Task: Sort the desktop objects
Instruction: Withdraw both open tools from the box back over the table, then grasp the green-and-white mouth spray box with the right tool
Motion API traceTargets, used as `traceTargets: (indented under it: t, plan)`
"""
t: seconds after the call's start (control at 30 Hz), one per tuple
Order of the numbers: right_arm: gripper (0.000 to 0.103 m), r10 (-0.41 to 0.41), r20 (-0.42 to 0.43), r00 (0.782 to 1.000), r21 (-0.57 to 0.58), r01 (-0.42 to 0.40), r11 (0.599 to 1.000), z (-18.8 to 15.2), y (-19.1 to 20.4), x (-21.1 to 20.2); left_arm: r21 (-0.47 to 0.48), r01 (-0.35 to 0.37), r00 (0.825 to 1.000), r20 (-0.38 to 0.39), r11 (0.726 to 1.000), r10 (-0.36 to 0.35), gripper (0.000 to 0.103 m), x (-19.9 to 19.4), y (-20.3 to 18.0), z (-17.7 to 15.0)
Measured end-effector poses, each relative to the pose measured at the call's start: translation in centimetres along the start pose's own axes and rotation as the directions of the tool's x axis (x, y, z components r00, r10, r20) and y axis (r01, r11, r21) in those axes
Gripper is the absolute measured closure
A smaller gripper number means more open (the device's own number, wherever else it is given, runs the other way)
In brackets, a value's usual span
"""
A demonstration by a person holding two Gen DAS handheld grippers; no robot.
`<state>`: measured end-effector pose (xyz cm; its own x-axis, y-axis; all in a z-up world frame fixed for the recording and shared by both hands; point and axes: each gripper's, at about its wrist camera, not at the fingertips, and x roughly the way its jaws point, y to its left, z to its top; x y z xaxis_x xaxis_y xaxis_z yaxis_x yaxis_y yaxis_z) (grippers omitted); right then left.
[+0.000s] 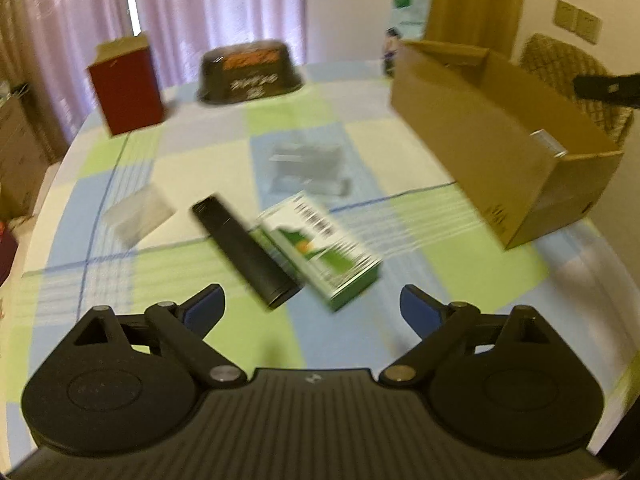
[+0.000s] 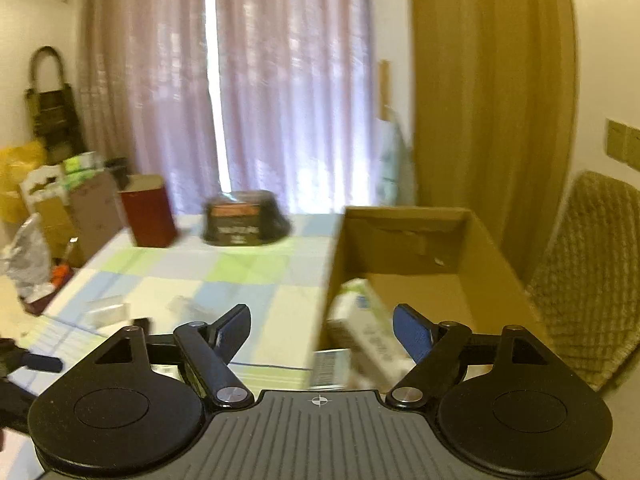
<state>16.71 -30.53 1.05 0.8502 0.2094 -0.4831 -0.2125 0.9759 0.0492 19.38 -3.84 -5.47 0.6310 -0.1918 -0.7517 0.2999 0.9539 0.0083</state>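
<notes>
In the blurred left wrist view, a green and white carton (image 1: pixel 320 248) lies on the checked tablecloth (image 1: pixel 200 168) beside a long black bar-shaped device (image 1: pixel 244 250). My left gripper (image 1: pixel 312 312) hovers open just short of both, holding nothing. Further off lie a clear plastic piece (image 1: pixel 138 212) and a clear wrapped packet (image 1: pixel 308 166). An open cardboard box (image 1: pixel 492 140) stands at the right. My right gripper (image 2: pixel 322 334) hangs open over that cardboard box (image 2: pixel 416 256), above a white and green carton (image 2: pixel 368 332) lying inside it.
A dark red box (image 1: pixel 126 86) and a black round tub (image 1: pixel 250 70) stand at the table's far edge before pink curtains. A wicker chair (image 2: pixel 588 272) sits right of the table. Bags and cartons (image 2: pixel 60 200) pile up on the left.
</notes>
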Motion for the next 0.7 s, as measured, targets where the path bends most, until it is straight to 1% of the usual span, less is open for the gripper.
traceTargets:
  t: [0.2, 0.33, 0.4, 0.47, 0.53, 0.57, 0.6, 0.63, 0.7]
  plan:
    - [0.022, 0.114, -0.048, 0.992, -0.069, -0.117, 0.991, -2.4, 5.4, 1.4, 0.027, -0.04, 0.999, 0.0, 0.999, 0.04, 0.005, 0.0, 2.0, -1.1]
    - [0.022, 0.144, -0.077, 0.987, -0.111, -0.152, 0.982, -4.9, 7.7, 3.1, 0.017, -0.052, 0.999, -0.013, 0.999, 0.052, 0.004, 0.4, 3.2, -1.6]
    - [0.022, 0.159, -0.092, 0.983, -0.152, -0.172, 0.973, -6.2, 8.5, 3.7, 0.006, -0.059, 0.998, -0.016, 0.998, 0.06, 0.003, 0.7, 3.8, -1.8]
    - [0.022, 0.169, -0.114, 0.979, -0.184, -0.188, 0.965, -7.1, 8.9, 4.5, -0.007, -0.074, 0.997, -0.02, 0.997, 0.074, 0.001, 1.0, 4.3, -2.0]
    - [0.022, 0.177, -0.138, 0.975, -0.183, -0.201, 0.962, -7.6, 9.0, 5.4, -0.019, -0.09, 0.995, -0.032, 0.996, 0.089, 0.001, 1.4, 4.8, -2.3]
    - [0.018, 0.178, -0.149, 0.973, -0.17, -0.203, 0.964, -7.9, 8.9, 5.6, -0.028, -0.098, 0.994, -0.042, 0.995, 0.097, 0.001, 1.6, 5.1, -2.4]
    - [0.007, 0.174, -0.155, 0.973, -0.152, -0.197, 0.968, -8.2, 8.8, 5.9, -0.04, -0.106, 0.993, -0.052, 0.994, 0.104, 0.001, 1.8, 5.4, -2.5]
    - [0.004, 0.169, -0.161, 0.972, -0.136, -0.191, 0.972, -8.4, 8.6, 6.2, -0.047, -0.11, 0.993, -0.058, 0.993, 0.107, 0.001, 2.0, 5.6, -2.6]
    - [0.004, 0.165, -0.184, 0.969, -0.107, -0.186, 0.977, -8.5, 8.4, 7.1, -0.054, -0.11, 0.992, -0.065, 0.992, 0.107, 0.001, 2.2, 5.7, -2.5]
